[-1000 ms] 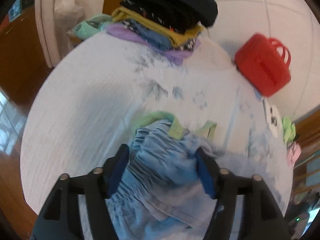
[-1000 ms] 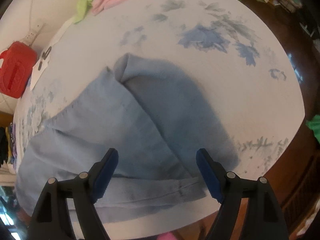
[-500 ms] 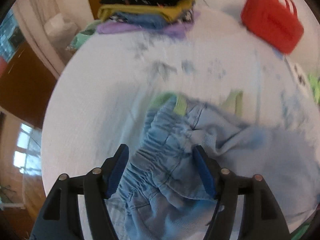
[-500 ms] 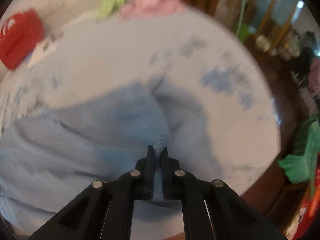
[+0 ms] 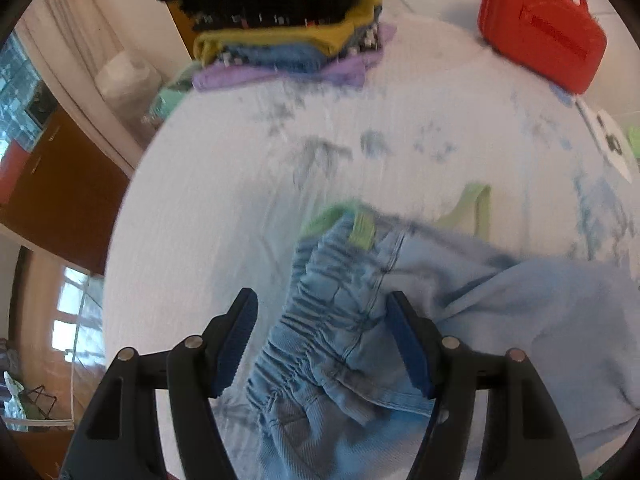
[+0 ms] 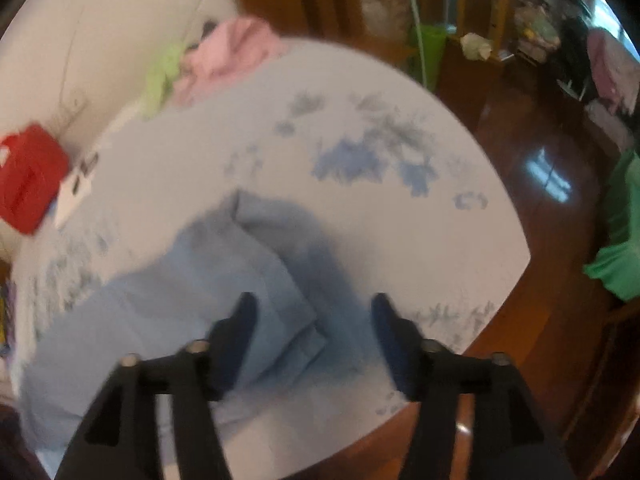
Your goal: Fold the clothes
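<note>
Light blue denim trousers point(image 5: 344, 320) lie on the round table's white cloth point(image 5: 224, 184), the gathered elastic waistband bunched between the fingers of my left gripper point(image 5: 320, 340), which is open just above it. A green garment point(image 5: 472, 212) pokes out from under the waistband. In the right wrist view the trouser legs point(image 6: 208, 280) lie folded over each other near the table's front edge. My right gripper point(image 6: 312, 328) is open and empty above the leg ends.
A stack of folded clothes point(image 5: 288, 24) sits at the table's far edge. A red plastic case point(image 5: 540, 28) stands at the back right, also in the right wrist view point(image 6: 28, 176). Pink and green clothes point(image 6: 224, 56) lie beyond. Wooden floor surrounds the table.
My right gripper shut on the trouser leg fabric half a second ago and has now opened and let it go. My left gripper stayed open over the waistband as the view shifted.
</note>
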